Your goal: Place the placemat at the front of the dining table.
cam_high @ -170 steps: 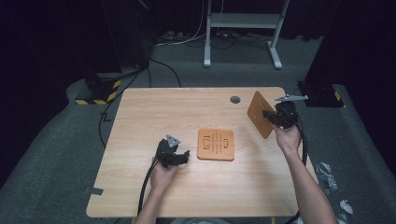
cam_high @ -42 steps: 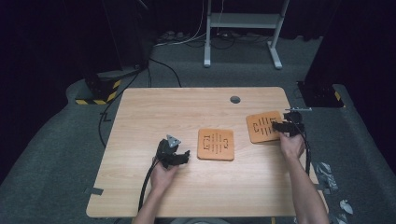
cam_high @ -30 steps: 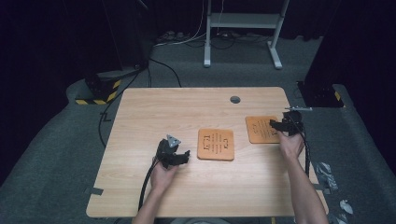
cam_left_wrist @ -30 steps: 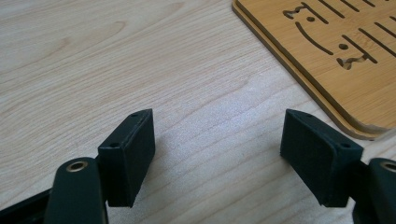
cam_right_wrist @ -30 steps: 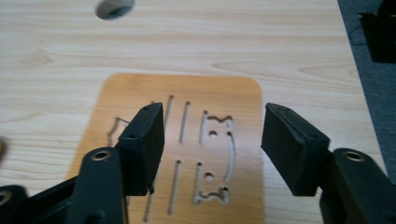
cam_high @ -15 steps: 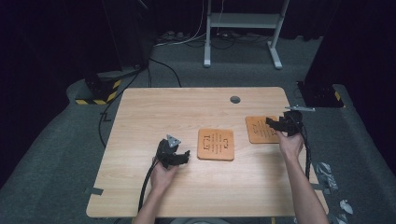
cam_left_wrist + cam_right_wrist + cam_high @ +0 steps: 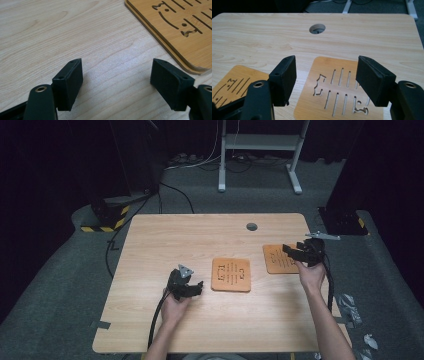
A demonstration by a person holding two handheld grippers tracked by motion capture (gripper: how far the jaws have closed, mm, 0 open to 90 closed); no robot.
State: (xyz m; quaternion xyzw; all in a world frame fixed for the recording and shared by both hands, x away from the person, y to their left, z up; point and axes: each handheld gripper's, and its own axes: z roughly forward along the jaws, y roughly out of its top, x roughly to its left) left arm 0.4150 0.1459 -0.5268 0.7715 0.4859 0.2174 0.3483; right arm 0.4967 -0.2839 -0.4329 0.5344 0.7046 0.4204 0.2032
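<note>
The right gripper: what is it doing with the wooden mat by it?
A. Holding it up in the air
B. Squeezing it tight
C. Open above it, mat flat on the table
C: the right gripper has its jaws apart, and the wooden mat lies flat on the table.

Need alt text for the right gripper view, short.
The right gripper, jaws open and holding nothing, hovers over a square wooden trivet with cut-out slots, lying flat on a light wood table. A second trivet lies at lower left, and a round cable hole sits in the table beyond.
</note>
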